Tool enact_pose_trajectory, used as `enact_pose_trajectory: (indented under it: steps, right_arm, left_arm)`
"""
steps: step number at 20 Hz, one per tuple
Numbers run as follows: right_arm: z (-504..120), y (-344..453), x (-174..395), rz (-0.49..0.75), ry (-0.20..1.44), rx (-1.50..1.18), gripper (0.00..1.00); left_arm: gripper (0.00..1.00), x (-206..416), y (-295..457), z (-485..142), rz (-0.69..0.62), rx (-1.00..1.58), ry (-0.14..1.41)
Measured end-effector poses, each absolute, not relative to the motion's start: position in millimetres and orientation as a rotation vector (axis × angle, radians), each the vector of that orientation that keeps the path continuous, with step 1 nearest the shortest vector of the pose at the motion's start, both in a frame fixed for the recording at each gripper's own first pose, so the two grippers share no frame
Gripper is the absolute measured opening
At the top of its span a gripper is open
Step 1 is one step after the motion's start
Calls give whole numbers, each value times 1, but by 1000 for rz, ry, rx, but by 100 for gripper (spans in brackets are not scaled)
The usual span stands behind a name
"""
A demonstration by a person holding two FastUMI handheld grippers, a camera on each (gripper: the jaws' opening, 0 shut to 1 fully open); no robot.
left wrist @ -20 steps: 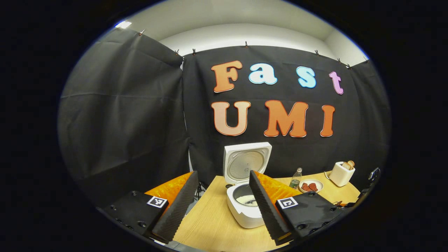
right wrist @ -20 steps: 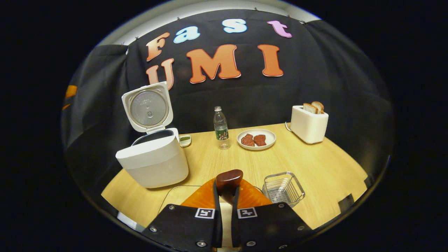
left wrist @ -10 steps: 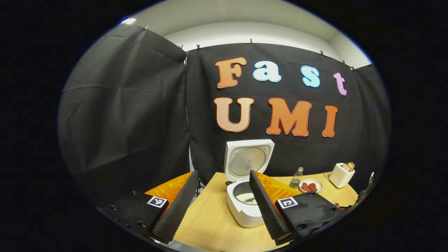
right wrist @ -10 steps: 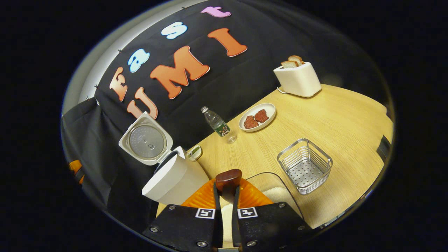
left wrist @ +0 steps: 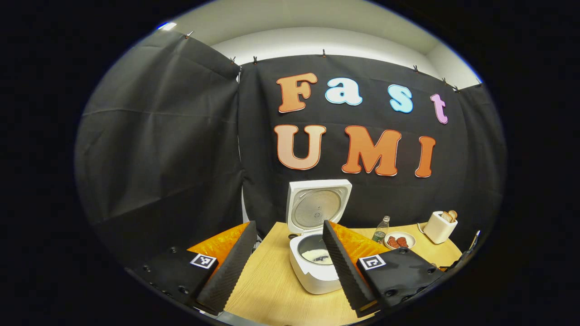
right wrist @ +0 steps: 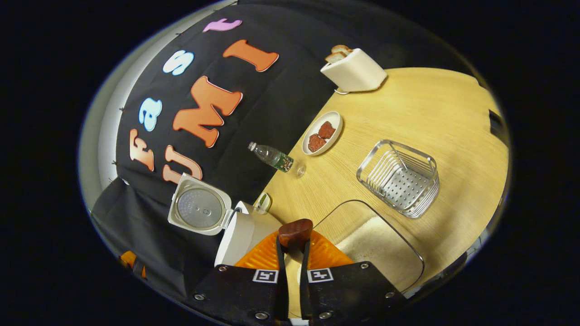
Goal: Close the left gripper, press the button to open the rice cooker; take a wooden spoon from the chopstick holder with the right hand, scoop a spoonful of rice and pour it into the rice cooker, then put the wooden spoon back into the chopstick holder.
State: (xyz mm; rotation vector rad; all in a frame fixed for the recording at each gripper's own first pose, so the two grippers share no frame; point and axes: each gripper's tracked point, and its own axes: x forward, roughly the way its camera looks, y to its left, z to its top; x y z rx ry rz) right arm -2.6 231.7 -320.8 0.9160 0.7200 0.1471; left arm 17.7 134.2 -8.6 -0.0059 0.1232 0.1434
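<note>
The white rice cooker (left wrist: 314, 267) stands with its lid (left wrist: 318, 208) up and some rice in its pot. My left gripper (left wrist: 290, 246) hangs open, back from the cooker, nothing between its fingers. My right gripper (right wrist: 290, 246) is shut on the dark wooden spoon (right wrist: 295, 232), whose end pokes out past the fingertips. That view is rolled steeply sideways, so the cooker (right wrist: 242, 235) and its raised lid (right wrist: 199, 210) lie just left of the spoon. A clear container of rice (right wrist: 376, 240) sits just right of it. The wire chopstick holder (right wrist: 398, 179) stands farther right.
On the wooden table (right wrist: 421, 113) stand a water bottle (right wrist: 274, 157), a plate with two reddish pieces (right wrist: 322, 133), a white toaster with bread (right wrist: 353, 70) and a small dish (right wrist: 263, 201) behind the cooker.
The right gripper has rolled far over with the spoon still held, tipping its whole view sideways. The left gripper has drawn slightly back from the cooker and stays open.
</note>
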Motion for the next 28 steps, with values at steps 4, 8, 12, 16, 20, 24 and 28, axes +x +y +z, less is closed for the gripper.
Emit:
enact_pose_trajectory:
  steps: [4,8,12,16,20,24,28]
  right_arm:
    - [-331,216,-5,87,777,1075,9]
    - [-328,198,-5,48,780,1150,9]
    - [-305,185,5,48,742,1206,9]
    - [-282,183,12,69,726,1267,9]
    - [-269,188,20,83,727,1309,9]
    - [-246,199,32,122,715,1354,9]
    - [-222,217,50,161,703,1352,9]
  left_arm:
    - [98,14,138,-6,152,-16,118]
    - [98,11,136,0,155,-15,103]
    - [98,8,132,4,151,-9,90]
    - [100,11,125,5,145,-14,86]
    - [98,14,121,7,139,-19,79]
    - [100,15,122,11,141,5,67]
    - [100,18,120,12,131,4,63]
